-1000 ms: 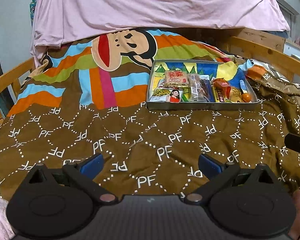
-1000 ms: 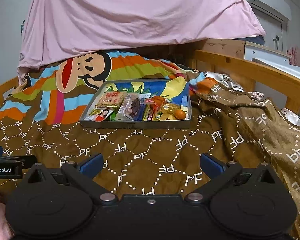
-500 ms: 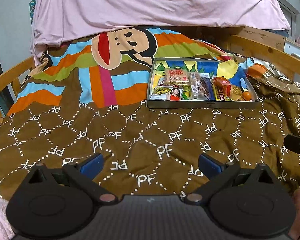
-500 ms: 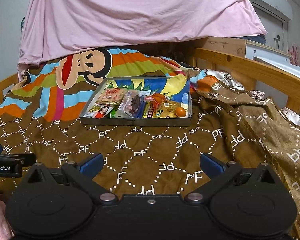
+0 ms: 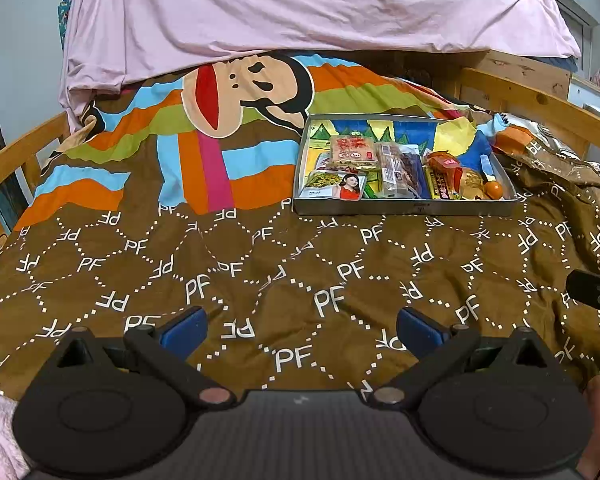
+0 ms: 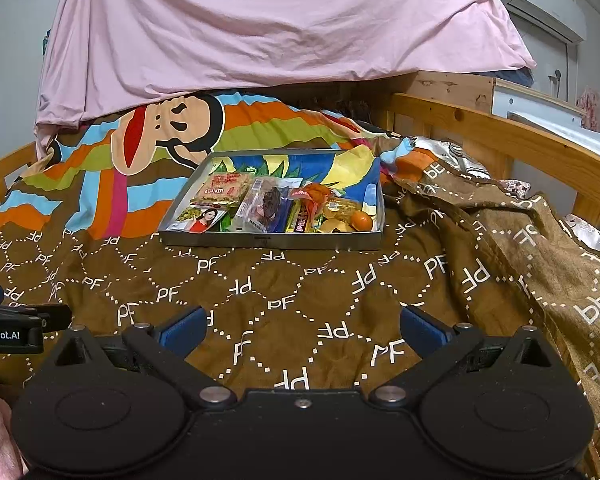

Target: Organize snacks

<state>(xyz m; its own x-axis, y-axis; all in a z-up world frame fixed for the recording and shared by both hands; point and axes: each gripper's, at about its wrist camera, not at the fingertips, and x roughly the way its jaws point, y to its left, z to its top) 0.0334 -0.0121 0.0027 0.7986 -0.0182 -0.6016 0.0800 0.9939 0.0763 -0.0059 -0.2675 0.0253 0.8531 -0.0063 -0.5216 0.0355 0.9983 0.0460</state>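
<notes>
A shallow metal tray (image 5: 404, 209) (image 6: 268, 240) rests on the brown quilt, well ahead of both grippers. It holds several snack packs: a red-printed cracker pack (image 5: 353, 151) (image 6: 222, 187), a packet with a woman's picture (image 5: 338, 186) (image 6: 199, 218), a dark clear-wrapped pack (image 5: 402, 170) (image 6: 266, 205), yellow and orange wrappers (image 5: 446, 176) and a small orange fruit (image 5: 493, 189) (image 6: 361, 221). My left gripper (image 5: 298, 326) is open over bare quilt with nothing in it. My right gripper (image 6: 302, 326) is open too, equally low and near.
The brown "PF" quilt (image 5: 220, 272) covers the bed, bunched in folds at the right (image 6: 540, 248). A pink sheet (image 5: 300, 12) hangs behind the tray. Wooden rails (image 6: 500, 144) (image 5: 16, 160) line both sides. The other gripper shows at each view's edge (image 5: 596, 292) (image 6: 16, 324).
Both views have tipped slightly so the tray sits a little higher in each frame. The grippers stay open and nothing in the tray has moved.
</notes>
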